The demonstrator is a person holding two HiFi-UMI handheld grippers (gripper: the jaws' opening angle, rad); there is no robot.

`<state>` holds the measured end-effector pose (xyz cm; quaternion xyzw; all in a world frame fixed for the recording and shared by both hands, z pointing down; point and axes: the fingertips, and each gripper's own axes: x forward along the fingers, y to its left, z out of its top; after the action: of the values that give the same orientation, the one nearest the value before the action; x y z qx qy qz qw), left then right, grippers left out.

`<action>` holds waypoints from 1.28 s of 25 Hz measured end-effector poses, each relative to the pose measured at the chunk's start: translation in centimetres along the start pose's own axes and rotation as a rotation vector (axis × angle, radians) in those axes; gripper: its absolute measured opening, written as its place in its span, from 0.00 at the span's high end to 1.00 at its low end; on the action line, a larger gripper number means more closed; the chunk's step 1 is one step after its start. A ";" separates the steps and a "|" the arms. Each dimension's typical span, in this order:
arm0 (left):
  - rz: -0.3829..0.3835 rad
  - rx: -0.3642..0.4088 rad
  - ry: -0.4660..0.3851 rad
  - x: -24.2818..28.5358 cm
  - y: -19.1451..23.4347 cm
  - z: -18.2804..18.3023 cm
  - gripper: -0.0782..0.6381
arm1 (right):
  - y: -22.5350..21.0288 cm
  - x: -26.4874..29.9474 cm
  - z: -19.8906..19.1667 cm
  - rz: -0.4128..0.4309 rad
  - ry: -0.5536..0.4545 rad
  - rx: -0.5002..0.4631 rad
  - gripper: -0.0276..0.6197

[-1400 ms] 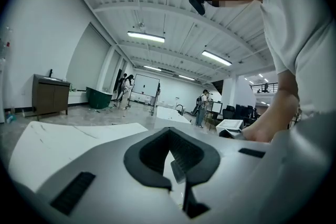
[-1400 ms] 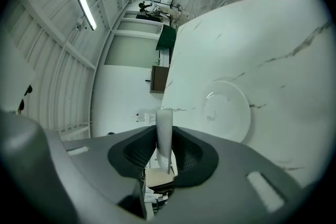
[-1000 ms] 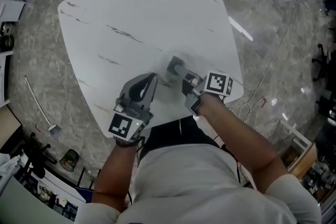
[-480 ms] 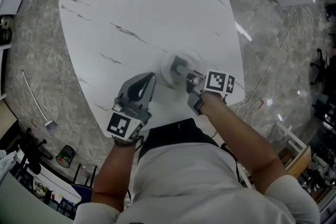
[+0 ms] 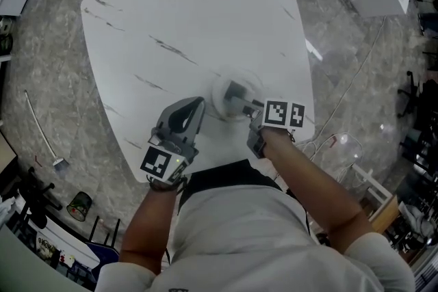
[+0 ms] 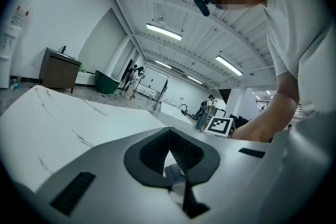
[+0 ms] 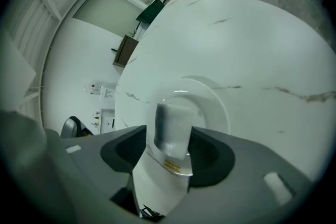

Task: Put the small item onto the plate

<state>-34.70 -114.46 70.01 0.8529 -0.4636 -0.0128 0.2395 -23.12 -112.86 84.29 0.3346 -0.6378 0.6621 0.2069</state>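
At the left, near the table's near edge, we see the left gripper (image 5: pixel 198 103) (image 6: pixel 169 130) with its jaws closed tip to tip and nothing between them. It sits just beside the round white plate (image 5: pixel 218 103) (image 7: pixel 216 108), clear of it. The small grey cylindrical item (image 5: pixel 235 90) (image 7: pixel 172 126) rests on that plate, standing in the gap between the jaws of the right gripper (image 5: pixel 241 100) (image 7: pixel 172 136). Those jaws have just been opening and now spread wide. Its left side is clear of the pad, and its right side lies close to the other pad. The item looks frosted and pale grey, with a small yellow label at its nearer end.

The plate sits close to the near edge of the white marble-veined table (image 5: pixel 191 24) (image 7: pixel 252 50) (image 6: pixel 52 123), toward the near right corner. Bare table runs from the plate to the far edge and to the left edge.
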 end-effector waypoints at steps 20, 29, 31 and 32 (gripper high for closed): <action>0.002 0.044 -0.028 -2.2 -7.3 2.6 0.88 | 5.0 -10.3 -2.4 0.079 -0.152 -0.322 0.70; 0.006 0.119 -0.062 -5.2 -20.0 5.7 0.88 | 13.2 -25.1 -5.9 0.287 -0.424 -0.799 0.95; 0.009 0.126 -0.071 -6.2 -23.9 7.5 0.88 | 14.6 -29.4 -7.4 0.323 -0.474 -0.894 0.95; 0.009 0.135 -0.075 -6.8 -25.8 8.5 0.88 | 15.2 -31.5 -8.2 0.338 -0.495 -0.934 0.95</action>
<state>-20.34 -100.67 50.28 0.8638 -0.4761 -0.0123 0.1643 -13.47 -101.50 51.55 0.2458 -0.9381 0.2345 0.0680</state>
